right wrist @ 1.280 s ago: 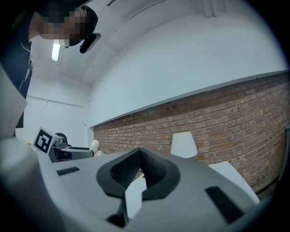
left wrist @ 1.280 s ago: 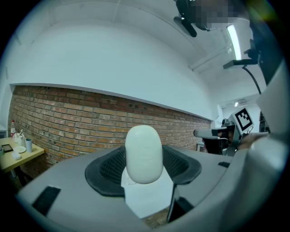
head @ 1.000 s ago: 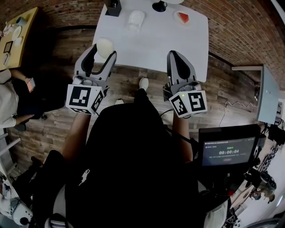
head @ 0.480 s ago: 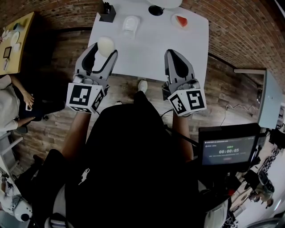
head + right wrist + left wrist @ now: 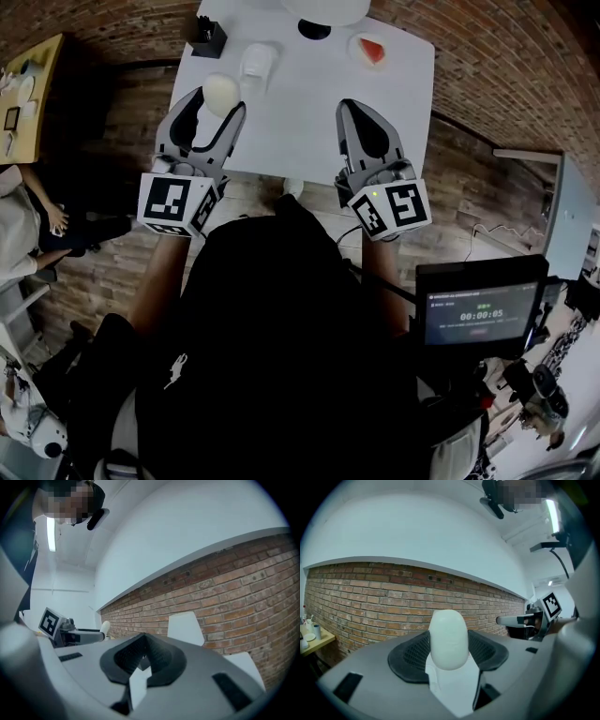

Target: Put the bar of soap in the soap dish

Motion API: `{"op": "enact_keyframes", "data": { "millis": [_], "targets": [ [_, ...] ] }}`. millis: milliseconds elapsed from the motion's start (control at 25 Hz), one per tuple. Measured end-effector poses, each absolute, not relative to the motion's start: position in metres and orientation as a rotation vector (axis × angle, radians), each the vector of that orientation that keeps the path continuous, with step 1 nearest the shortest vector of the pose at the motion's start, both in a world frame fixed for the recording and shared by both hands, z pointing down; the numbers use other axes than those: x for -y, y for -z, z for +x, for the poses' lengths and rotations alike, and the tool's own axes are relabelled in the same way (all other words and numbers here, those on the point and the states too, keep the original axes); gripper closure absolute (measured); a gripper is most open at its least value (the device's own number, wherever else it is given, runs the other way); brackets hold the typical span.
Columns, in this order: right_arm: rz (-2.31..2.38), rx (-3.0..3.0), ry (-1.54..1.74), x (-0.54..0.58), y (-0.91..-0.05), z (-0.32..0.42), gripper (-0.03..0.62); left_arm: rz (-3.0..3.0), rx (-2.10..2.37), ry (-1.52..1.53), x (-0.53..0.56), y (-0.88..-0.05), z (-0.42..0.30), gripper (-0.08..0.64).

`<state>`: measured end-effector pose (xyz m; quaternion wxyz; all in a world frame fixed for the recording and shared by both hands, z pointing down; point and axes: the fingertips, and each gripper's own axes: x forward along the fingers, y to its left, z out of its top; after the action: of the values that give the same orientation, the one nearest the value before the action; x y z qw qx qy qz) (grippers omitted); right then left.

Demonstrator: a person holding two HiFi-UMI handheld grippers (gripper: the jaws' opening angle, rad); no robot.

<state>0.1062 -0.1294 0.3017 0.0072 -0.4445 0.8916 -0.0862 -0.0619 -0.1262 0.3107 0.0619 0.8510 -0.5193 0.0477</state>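
A cream oval bar of soap (image 5: 221, 92) sits between the tips of my left gripper (image 5: 217, 99), which is shut on it over the near left part of the white table (image 5: 309, 112). In the left gripper view the soap (image 5: 448, 637) stands upright between the black pads (image 5: 412, 656). The white soap dish (image 5: 255, 64) lies just beyond it on the table. My right gripper (image 5: 360, 108) hovers over the table's near edge with its jaws together and nothing in them; the right gripper view (image 5: 142, 641) shows the same.
At the table's far side are a black box (image 5: 208, 36), a dark round object (image 5: 314, 28) and a small dish with something red (image 5: 372, 49). A monitor (image 5: 478, 314) stands at right. A seated person (image 5: 19, 225) and a yellow table (image 5: 28, 75) are at left.
Both grippers have moved forward from the table's near edge to over it, and the soap dish now lies closer to the left gripper. The soap stays in the left jaws.
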Motion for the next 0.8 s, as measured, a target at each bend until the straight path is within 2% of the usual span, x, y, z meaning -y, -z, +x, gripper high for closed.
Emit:
{"op": "enact_keyframes", "data": {
  "millis": [520,800],
  "targets": [
    [-1.305,-2.843,0.237,0.132,-0.304,0.104,0.589,2.542,1.625,-0.141,0.123,-0.319,-0.062,0.301],
    [-1.260,-2.881,0.274,0.162,-0.317,0.146,0.589,2.500,1.664,-0.164,0.145,-0.323,-0.021,0.301]
  ]
}}
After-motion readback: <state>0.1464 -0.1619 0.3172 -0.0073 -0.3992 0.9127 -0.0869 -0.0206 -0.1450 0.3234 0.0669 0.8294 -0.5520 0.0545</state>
